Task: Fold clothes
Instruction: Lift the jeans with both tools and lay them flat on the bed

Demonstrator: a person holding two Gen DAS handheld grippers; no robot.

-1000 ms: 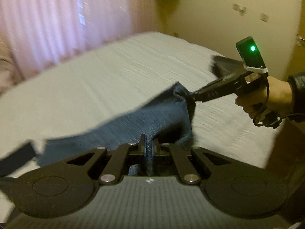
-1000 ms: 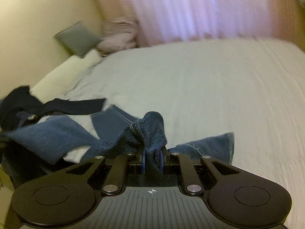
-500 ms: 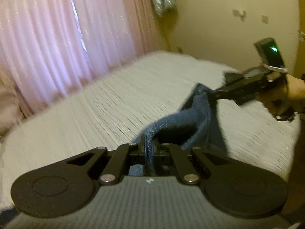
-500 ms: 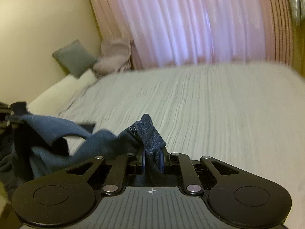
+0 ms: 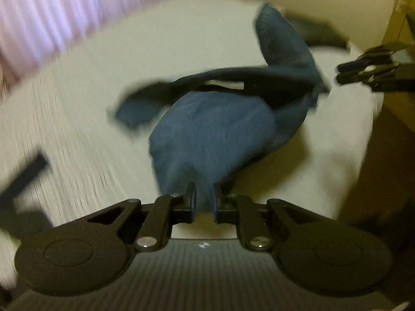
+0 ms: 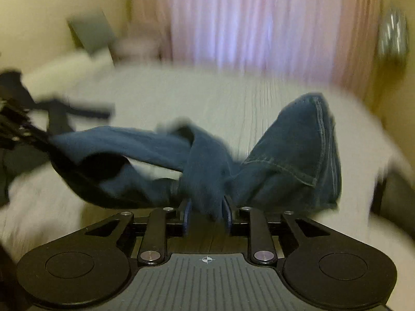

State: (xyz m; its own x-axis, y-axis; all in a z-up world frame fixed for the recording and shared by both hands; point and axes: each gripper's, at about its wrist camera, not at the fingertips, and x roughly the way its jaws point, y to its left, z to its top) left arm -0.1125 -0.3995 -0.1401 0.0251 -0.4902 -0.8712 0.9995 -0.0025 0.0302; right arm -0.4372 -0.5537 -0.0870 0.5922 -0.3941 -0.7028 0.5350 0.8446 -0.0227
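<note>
Blue jeans (image 5: 215,127) hang between my two grippers above the white bed (image 5: 77,119). My left gripper (image 5: 203,202) is shut on one edge of the jeans. My right gripper (image 6: 206,211) is shut on another bunch of the denim (image 6: 207,165); a leg with stitched seams (image 6: 298,155) billows to the right. In the left wrist view the right gripper (image 5: 339,73) shows at the right edge, with the jeans stretched to it. In the right wrist view the left gripper (image 6: 45,138) shows at the left. Both views are motion-blurred.
Dark clothes (image 6: 15,160) lie at the bed's left side near white pillows (image 6: 72,64) and a grey cushion (image 6: 90,32). A dark strap (image 5: 23,178) lies on the sheet. Pink curtains (image 6: 246,20) hang behind. The bed's edge (image 5: 363,140) drops off at right.
Both grippers have swung fast with the jeans: the denim has flown outward and spread over the bed, and the left wrist view has tipped downward.
</note>
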